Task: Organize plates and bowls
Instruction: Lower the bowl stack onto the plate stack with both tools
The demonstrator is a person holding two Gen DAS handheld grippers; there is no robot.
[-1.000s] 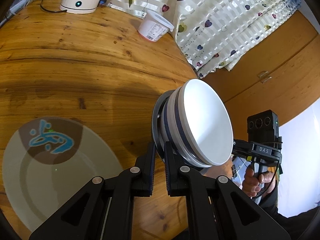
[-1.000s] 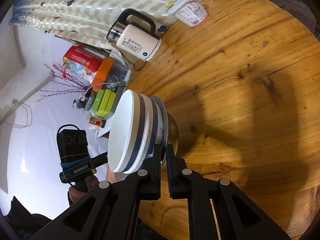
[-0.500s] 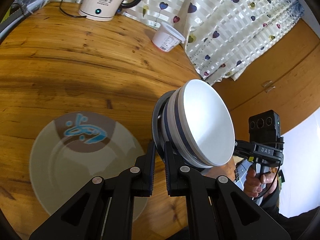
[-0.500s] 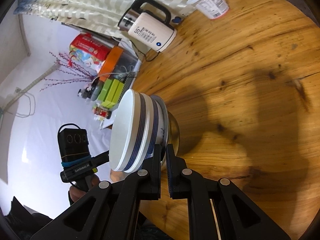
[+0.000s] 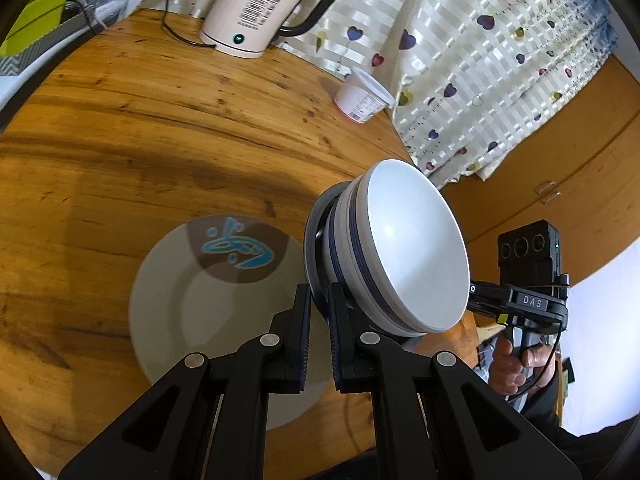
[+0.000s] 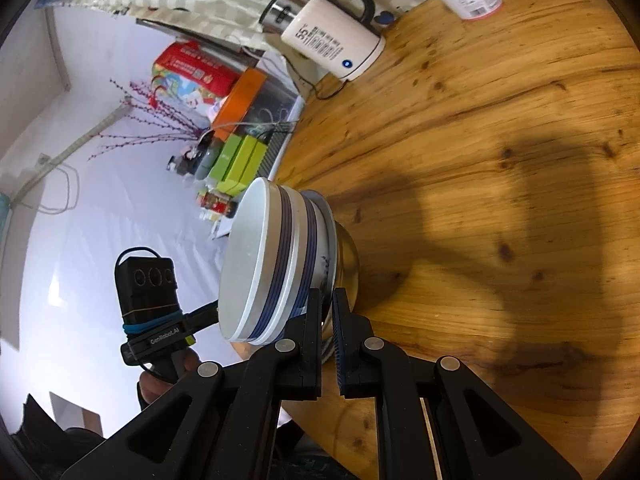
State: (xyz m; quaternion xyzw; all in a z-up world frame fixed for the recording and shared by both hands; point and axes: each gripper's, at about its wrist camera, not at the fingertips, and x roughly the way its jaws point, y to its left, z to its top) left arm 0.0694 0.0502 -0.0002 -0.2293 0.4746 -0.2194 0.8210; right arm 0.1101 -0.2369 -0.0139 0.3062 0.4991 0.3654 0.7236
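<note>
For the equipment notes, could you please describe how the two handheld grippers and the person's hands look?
Both the left gripper and right gripper are matte black linkages with silver rivets and ribbed blue-edged jaws. Each carries a black three-lens camera box on a pistol handle; one bracket reads "DAS", the other "GenRobot.AI" beside a blue band. Thin black cables trail; dark sleeves.

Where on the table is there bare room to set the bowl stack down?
Bare wood: the wide stretch between the kettle, the yogurt cup and the plate, and the table left of the plate. Crowded: the near edge, where both claws hold the bowl stack beside the plate, and the rim by the kettle cord.
</note>
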